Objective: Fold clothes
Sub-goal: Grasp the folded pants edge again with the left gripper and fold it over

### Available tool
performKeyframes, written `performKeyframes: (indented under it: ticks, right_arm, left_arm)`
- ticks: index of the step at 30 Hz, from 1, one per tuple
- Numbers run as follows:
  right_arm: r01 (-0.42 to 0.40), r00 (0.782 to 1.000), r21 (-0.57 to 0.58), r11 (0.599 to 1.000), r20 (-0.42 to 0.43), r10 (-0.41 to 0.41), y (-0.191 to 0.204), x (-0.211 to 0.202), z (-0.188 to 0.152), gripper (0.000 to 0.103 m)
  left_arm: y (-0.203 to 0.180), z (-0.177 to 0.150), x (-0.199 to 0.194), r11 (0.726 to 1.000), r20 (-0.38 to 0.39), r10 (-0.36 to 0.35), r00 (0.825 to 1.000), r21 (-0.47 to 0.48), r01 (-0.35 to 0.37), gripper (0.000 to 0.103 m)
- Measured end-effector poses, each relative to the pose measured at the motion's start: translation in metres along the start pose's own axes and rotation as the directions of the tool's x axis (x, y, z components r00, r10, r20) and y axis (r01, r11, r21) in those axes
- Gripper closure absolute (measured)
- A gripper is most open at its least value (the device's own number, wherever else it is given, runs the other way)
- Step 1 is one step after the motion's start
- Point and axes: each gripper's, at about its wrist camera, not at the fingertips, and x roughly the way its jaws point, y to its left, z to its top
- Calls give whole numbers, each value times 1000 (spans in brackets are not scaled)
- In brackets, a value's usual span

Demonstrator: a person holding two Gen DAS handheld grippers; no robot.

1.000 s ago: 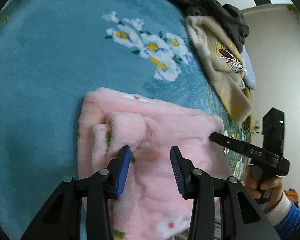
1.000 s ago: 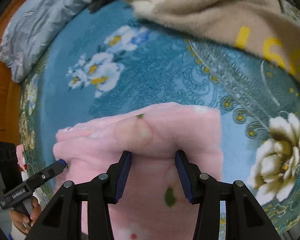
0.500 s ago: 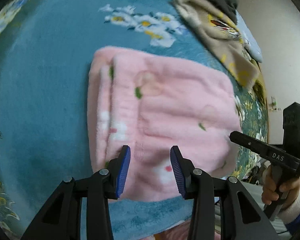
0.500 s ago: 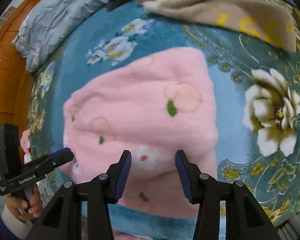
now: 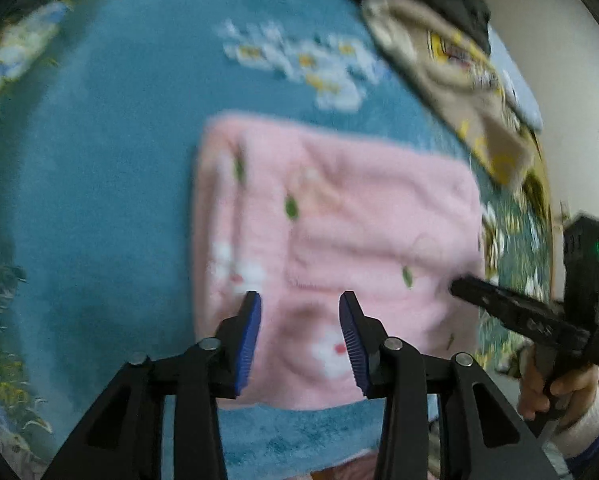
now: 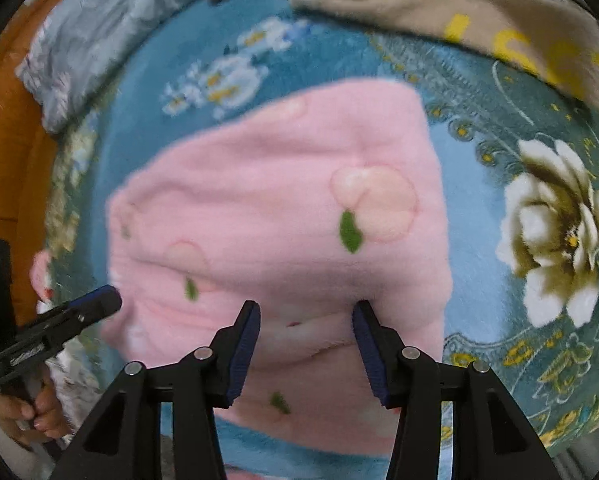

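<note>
The pink garment point(image 6: 275, 216) is fluffy matt fleece, lying on a plush teal blanket point(image 5: 99, 160). The grippers' arms look like matt black plastic; their blue pads point(image 6: 245, 344) are ribbed

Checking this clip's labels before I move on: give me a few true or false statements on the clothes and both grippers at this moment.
1. The pink garment lies folded on the blue floral blanket. True.
2. The left gripper is clamped on the pink garment. False: its jaws stand apart with nothing pinched.
3. A beige garment lies beyond the pink one. True.
4. The right gripper holds the beige garment. False: it is open, above the pink garment.
</note>
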Motion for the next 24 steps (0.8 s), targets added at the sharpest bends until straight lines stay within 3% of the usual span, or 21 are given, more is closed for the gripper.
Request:
performKeyframes:
  ticks: [2,4,6,10,16,20,24]
  right_arm:
    - [-23,999,20,1000,30,22,-4,-15,-1,51]
    - [-21,998,49,999,61,18,-13,-25,-2,51]
    - [-10,996,87,996,87,2,-26,-31,-1,50]
    - [-7,992,195,981,125,-18,-54,-26,-9,38]
    - [-9,996,239,971,90,-13,-73,-12,-16,38]
    - [-12,989,188,982,145,-15,-68,-13,-18,38]
    - [-37,985,175,984,174,6,-71,-9,-16,38]
  left_arm:
    - [9,3,-9,999,45,15,999,-40,-13,45]
    - [20,4,-6,997,75,39,996,-75,-33,41]
    - [29,5,6,994,39,69,997,-83,-66,37]
    - [37,4,32,992,-54,94,994,-75,-98,37]
    - [40,1,34,995,-14,59,998,-83,-60,37]
    - [41,-1,28,997,6,22,1000,-70,-21,38]
    - [45,-1,35,997,-20,-39,999,-68,37,37]
